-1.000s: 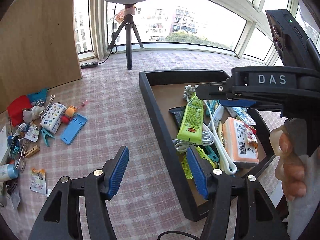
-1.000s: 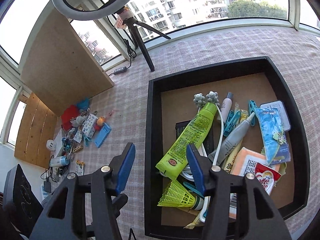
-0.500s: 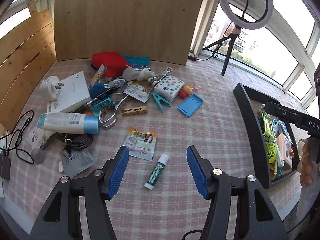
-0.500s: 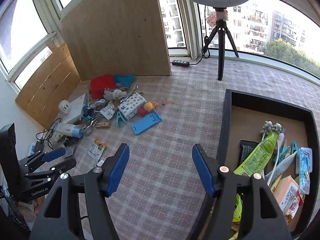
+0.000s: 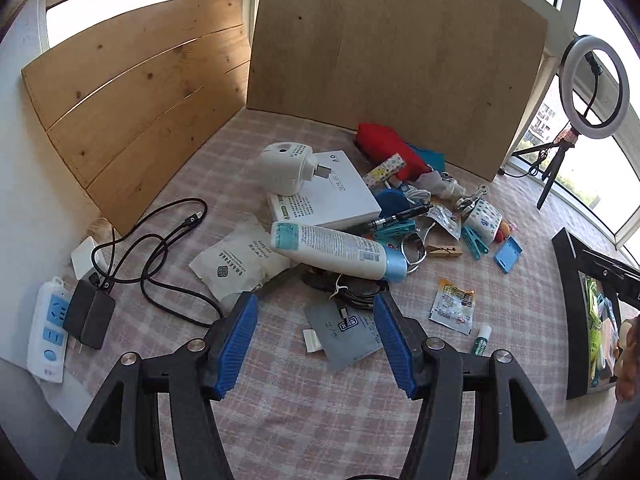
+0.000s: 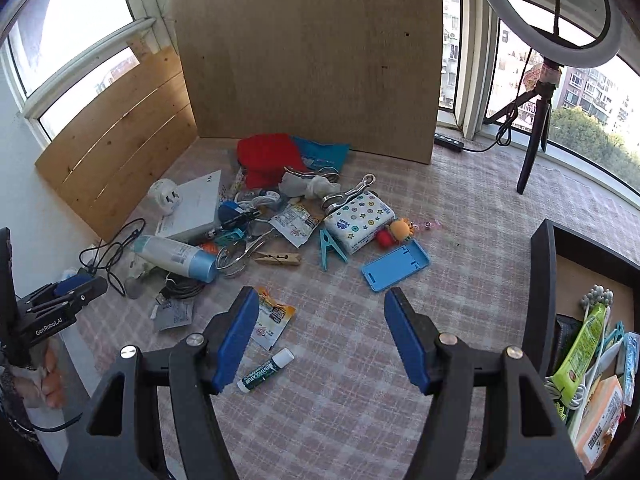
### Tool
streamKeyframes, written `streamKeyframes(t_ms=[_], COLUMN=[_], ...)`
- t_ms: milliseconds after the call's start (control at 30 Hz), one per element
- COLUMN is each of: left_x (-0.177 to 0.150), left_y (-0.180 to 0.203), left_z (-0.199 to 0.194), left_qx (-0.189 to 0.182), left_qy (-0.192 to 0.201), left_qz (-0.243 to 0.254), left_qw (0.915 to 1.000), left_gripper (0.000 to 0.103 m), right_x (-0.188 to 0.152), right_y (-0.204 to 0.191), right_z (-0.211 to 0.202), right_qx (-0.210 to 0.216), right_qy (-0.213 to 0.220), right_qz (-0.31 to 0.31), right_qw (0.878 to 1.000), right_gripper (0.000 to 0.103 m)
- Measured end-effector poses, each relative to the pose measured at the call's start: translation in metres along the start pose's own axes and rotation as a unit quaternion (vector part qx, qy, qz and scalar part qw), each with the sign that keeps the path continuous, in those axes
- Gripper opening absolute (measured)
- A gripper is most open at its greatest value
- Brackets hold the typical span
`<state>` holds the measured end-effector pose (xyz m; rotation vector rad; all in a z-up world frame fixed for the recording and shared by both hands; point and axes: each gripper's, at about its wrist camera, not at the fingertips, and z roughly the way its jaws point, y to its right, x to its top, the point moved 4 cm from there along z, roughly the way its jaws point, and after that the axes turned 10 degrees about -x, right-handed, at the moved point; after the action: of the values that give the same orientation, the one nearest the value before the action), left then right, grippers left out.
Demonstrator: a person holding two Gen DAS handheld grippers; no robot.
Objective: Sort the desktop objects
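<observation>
A pile of loose desk items lies on the checked cloth: a white and blue lotion tube (image 5: 336, 249), a white box (image 5: 328, 196), a grey sachet (image 5: 346, 330), a snack packet (image 6: 270, 316), a green lip balm (image 6: 266, 370), a blue phone stand (image 6: 396, 266) and a tissue pack (image 6: 358, 218). My left gripper (image 5: 316, 340) is open and empty, low over the grey sachet. My right gripper (image 6: 322, 340) is open and empty above the cloth, right of the lip balm. The black tray (image 6: 542, 292) at the right holds sorted items, among them a green tube (image 6: 580, 350).
Wooden boards (image 5: 132, 112) stand behind and to the left of the pile. A power strip (image 5: 48, 328) with a black cable (image 5: 160, 248) lies at the left table edge. A ring light on a tripod (image 6: 536, 120) stands at the back right.
Both grippers have swung left, away from the black tray and toward the pile of loose items. The left one now hangs close over the grey sachet. Both stay open.
</observation>
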<state>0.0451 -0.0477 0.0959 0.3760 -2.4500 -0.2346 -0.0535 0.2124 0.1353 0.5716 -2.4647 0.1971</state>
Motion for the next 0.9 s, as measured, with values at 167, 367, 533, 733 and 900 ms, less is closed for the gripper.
streamKeyframes(t_ms=[167, 367, 533, 733, 900], left_x=[0.009, 0.02, 0.024, 0.022, 0.021], left_y=[-0.005, 0.002, 0.005, 0.004, 0.002], left_z=[-0.007, -0.001, 0.01, 0.027, 0.037], left_qx=[-0.002, -0.014, -0.019, -0.014, -0.006], left_qy=[0.011, 0.018, 0.016, 0.003, -0.01], left_qz=[0.01, 0.02, 0.02, 0.014, 0.011], left_qw=[0.9999, 0.9995, 0.9995, 0.9998, 0.9999], left_gripper=[0.058, 0.058, 0.058, 0.058, 0.068], right_x=[0.0, 0.003, 0.007, 0.01, 0.006], right_y=[-0.03, -0.047, -0.05, -0.051, -0.054], right_z=[0.0, 0.004, 0.011, 0.025, 0.037], right_qx=[0.005, 0.008, 0.008, 0.012, 0.012], right_qy=[0.008, 0.009, 0.006, -0.003, -0.009], right_qz=[-0.009, -0.025, -0.036, -0.04, -0.042], right_qw=[1.0, 1.0, 0.999, 0.999, 0.999], right_gripper=[0.064, 0.064, 0.064, 0.064, 0.064])
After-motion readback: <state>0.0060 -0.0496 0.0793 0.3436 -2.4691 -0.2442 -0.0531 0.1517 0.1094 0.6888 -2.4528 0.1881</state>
